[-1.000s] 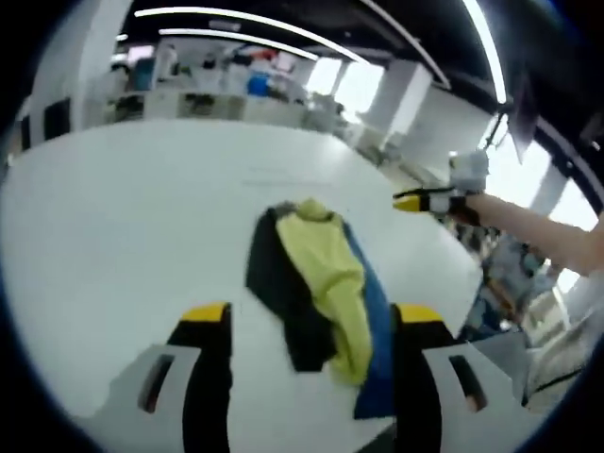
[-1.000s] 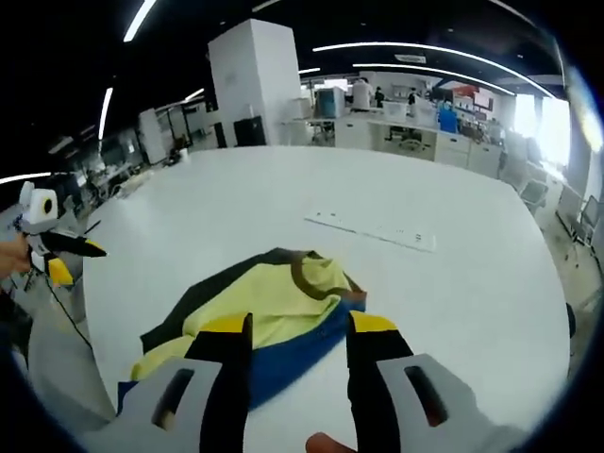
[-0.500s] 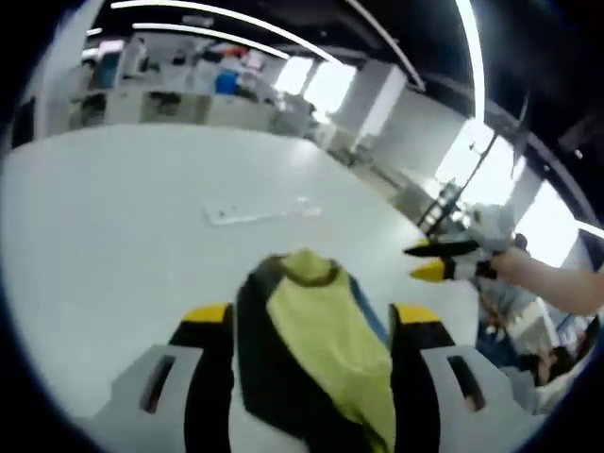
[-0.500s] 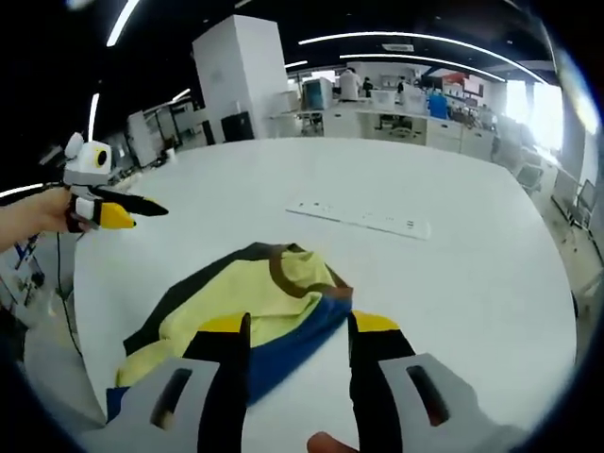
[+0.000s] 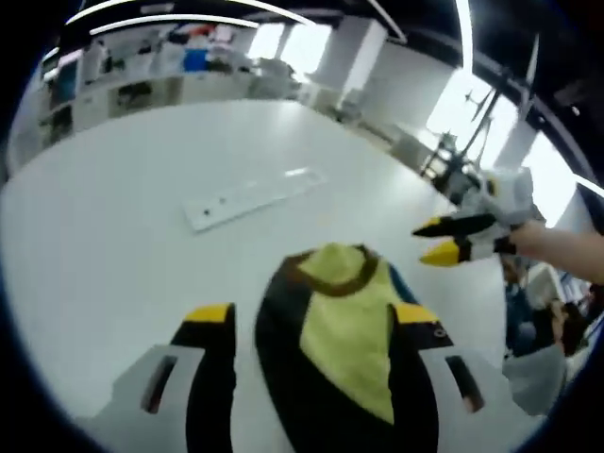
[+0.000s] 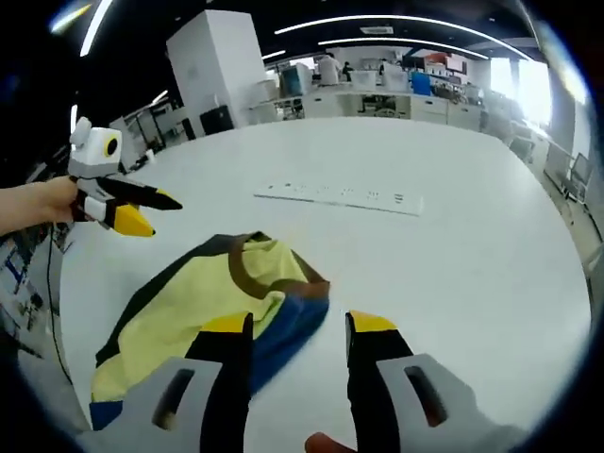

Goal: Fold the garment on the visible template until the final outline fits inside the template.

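1. Garment (image 6: pixel 203 307) now lies nearer the left tool (image 5: pixel 311 326), between its parted, empty jaws.
2. Right tool (image 6: pixel 294 330) gapes empty over the garment's blue edge.
3. Bare white table (image 6: pixel 453 255) surrounds the garment; a white strip (image 6: pixel 340 196) lies beyond its collar.

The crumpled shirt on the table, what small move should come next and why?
Probably lower the left tongs onto the shirt near its brown collar to pull it flat: it lies bunched on the white table, and both tongs are open, holding nothing.
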Action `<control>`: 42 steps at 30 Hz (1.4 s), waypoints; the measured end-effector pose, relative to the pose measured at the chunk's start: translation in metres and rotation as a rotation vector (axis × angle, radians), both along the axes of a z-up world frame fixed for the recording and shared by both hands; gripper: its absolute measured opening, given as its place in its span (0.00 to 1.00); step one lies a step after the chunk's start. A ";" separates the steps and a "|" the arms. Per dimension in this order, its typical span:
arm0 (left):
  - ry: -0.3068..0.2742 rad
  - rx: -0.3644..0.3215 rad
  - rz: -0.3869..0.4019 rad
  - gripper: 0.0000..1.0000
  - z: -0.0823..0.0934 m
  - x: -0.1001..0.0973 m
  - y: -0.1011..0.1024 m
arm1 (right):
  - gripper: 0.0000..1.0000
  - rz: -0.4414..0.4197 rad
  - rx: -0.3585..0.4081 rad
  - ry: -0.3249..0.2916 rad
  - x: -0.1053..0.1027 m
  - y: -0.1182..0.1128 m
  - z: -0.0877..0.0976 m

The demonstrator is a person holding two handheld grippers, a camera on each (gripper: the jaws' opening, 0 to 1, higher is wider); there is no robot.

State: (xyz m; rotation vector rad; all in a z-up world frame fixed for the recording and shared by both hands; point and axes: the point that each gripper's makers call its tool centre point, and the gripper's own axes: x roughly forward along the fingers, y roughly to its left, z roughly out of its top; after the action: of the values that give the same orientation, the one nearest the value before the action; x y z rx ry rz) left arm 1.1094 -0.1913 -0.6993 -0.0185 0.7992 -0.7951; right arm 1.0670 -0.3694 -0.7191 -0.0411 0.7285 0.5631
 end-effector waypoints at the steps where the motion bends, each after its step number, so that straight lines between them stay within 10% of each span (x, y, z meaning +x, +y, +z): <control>1: 0.008 0.017 -0.007 0.61 -0.005 0.007 -0.001 | 0.39 -0.003 -0.003 0.002 0.002 0.000 -0.003; 18: 0.133 0.125 0.022 0.44 -0.063 0.018 -0.020 | 0.29 -0.024 -0.065 0.058 0.029 0.000 -0.049; 34: 0.122 0.116 -0.025 0.06 -0.059 0.004 -0.027 | 0.02 -0.024 -0.117 0.019 0.034 0.002 -0.059; 42: -0.054 0.005 0.059 0.00 -0.026 0.005 -0.014 | 0.01 -0.075 -0.039 -0.094 0.026 -0.002 -0.022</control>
State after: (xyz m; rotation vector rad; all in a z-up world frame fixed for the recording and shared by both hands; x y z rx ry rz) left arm 1.1147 -0.2054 -0.7251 -0.0158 0.7461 -0.7348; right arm 1.0932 -0.3714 -0.7414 -0.0759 0.6473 0.4717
